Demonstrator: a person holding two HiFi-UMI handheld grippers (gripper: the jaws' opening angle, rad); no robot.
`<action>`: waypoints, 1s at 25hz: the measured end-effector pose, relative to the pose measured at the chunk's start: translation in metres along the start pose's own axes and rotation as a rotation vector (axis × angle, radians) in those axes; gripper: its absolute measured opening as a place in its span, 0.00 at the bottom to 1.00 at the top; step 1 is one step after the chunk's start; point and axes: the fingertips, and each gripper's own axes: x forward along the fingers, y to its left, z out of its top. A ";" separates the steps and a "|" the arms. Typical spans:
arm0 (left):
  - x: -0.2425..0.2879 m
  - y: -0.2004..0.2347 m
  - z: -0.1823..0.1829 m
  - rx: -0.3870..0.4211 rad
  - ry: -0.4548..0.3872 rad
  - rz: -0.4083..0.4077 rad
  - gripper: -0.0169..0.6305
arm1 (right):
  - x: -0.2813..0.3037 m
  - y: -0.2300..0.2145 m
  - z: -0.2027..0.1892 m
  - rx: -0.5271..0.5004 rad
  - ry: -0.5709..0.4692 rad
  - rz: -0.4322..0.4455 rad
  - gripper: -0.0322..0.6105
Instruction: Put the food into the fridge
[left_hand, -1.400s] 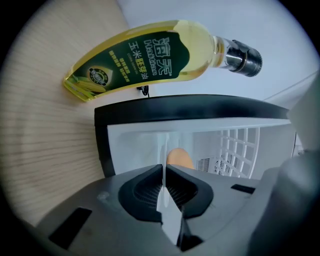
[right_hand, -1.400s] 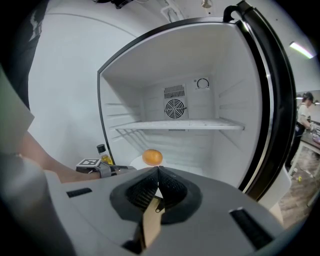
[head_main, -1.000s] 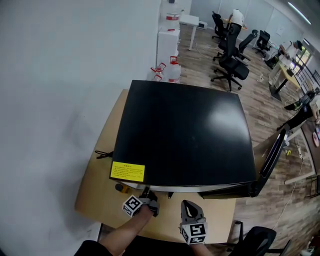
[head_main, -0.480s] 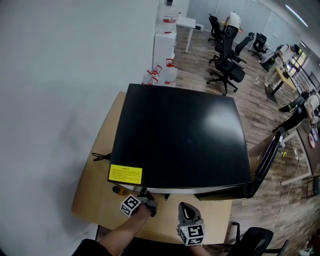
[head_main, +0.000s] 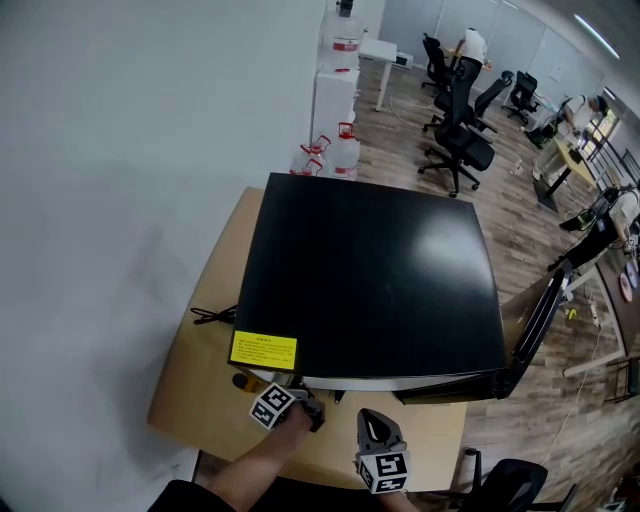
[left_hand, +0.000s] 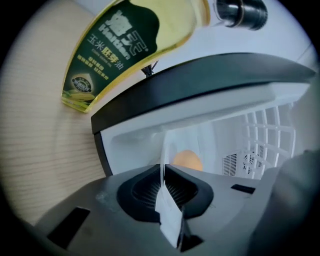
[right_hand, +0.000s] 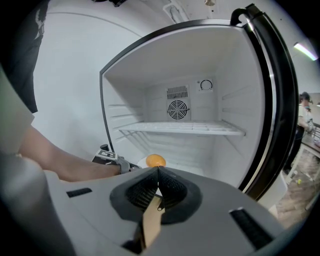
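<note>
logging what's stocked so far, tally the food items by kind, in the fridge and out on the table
orange round food, inside the fridge: 1
oil bottle, on the table beside the fridge: 1
total: 2

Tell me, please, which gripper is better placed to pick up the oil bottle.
Left. The left gripper is close beside the oil bottle at the fridge's left corner; the right gripper sits farther right, facing the open fridge.
</note>
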 end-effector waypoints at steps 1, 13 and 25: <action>0.000 0.000 0.000 0.010 0.002 0.013 0.06 | 0.000 0.000 0.000 0.000 0.001 -0.001 0.14; 0.008 -0.008 0.006 0.188 0.018 0.178 0.09 | -0.007 -0.006 -0.005 0.018 0.008 -0.041 0.14; 0.022 -0.028 -0.004 0.353 0.084 0.118 0.41 | -0.011 -0.014 -0.004 0.020 -0.001 -0.054 0.14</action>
